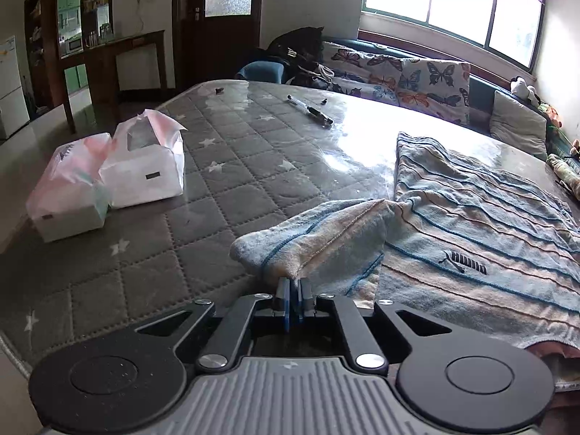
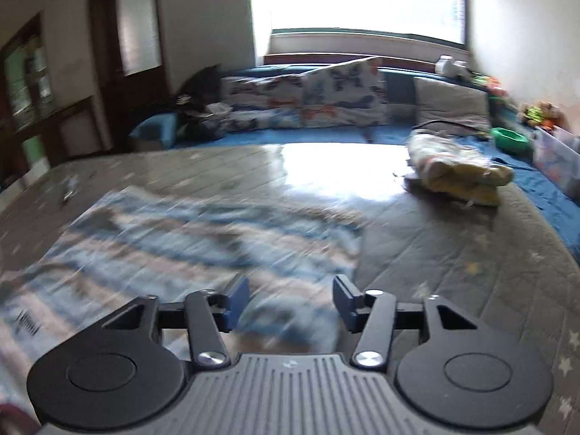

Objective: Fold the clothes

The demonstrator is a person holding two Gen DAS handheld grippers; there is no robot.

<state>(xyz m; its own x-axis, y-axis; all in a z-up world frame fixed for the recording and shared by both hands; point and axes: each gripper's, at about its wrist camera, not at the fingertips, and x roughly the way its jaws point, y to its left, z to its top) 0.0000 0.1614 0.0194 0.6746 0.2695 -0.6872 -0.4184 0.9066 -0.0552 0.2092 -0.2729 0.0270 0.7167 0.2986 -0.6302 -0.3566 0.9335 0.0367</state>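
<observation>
A blue, white and peach striped towel (image 1: 482,217) lies spread on the grey quilted mattress (image 1: 235,166). My left gripper (image 1: 293,282) is shut on the towel's near left corner, which is lifted and folded over toward the right. In the right wrist view the same striped towel (image 2: 188,239) appears blurred, lying flat below and ahead of my right gripper (image 2: 291,299). The right gripper's blue pads (image 2: 239,299) stand well apart above the towel's near right part, and nothing is pinched between them.
Two white tissue packs (image 1: 108,177) sit on the mattress at the left. A pen (image 1: 310,111) lies farther back. A folded yellow-patterned cloth (image 2: 456,170) rests at the right. Butterfly-print cushions (image 1: 409,79) and a dark bag (image 1: 301,54) line the blue sofa behind.
</observation>
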